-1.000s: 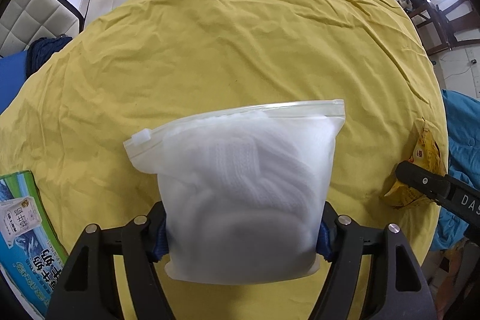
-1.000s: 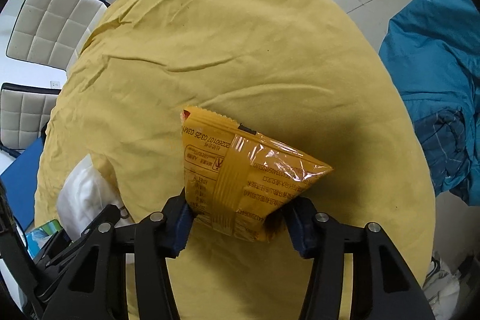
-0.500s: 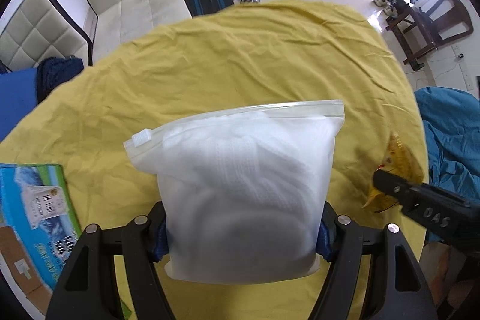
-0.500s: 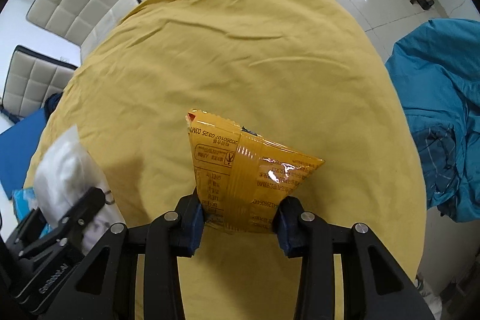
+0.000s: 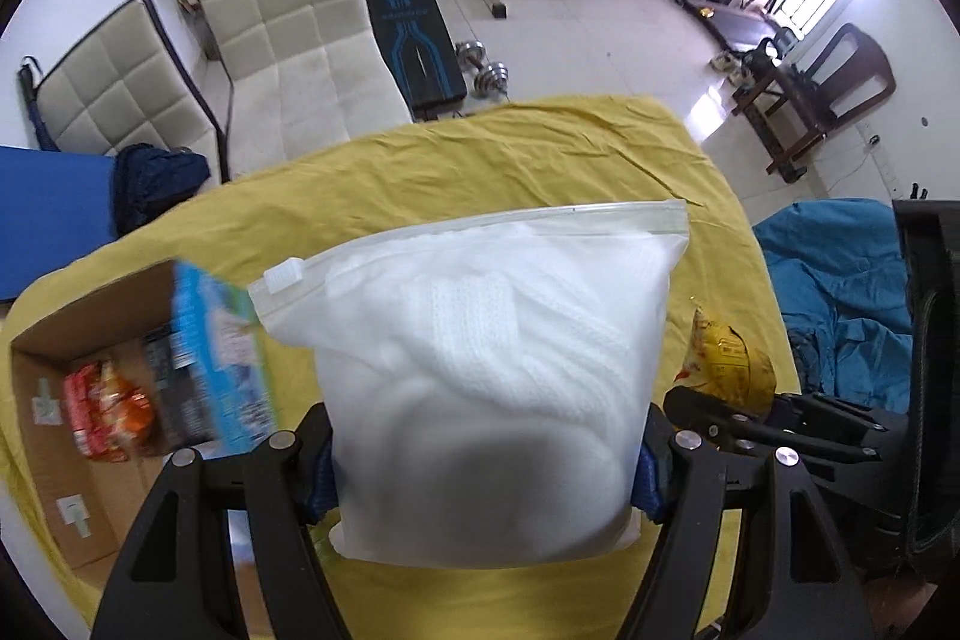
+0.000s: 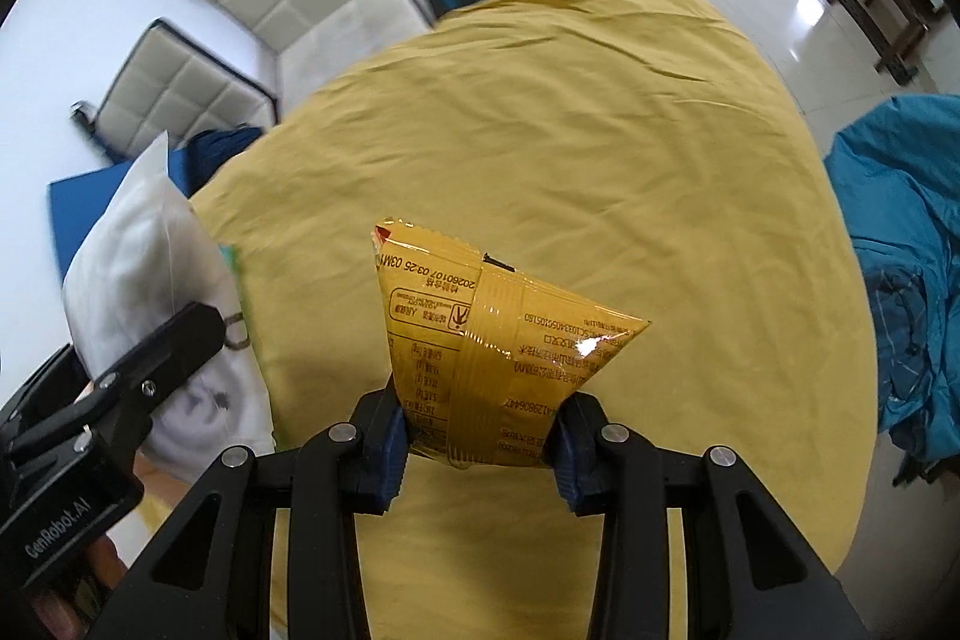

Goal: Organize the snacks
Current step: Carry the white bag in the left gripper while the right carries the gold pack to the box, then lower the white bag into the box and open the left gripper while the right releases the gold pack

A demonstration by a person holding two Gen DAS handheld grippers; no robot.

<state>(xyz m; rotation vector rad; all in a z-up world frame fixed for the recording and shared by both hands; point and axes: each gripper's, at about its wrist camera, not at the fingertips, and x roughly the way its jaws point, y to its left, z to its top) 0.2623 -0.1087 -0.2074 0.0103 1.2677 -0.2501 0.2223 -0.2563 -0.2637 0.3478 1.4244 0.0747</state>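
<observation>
Newly in view, open box (image 5: 90,400); left hand-held gripper (image 5: 486,466) grips zip bag (image 5: 480,370), right (image 6: 480,436) yellow packet (image 6: 480,340) dated 2026.

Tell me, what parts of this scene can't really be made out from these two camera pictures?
- Left wrist view: the white zip bag in the left gripper hides the yellow cloth behind it; its contents are frosted over.
- Left wrist view: the cardboard box is blurred and cut off, so its snacks are unclear.
- Right wrist view: the yellow snack packet in the right gripper shows only its back.
</observation>
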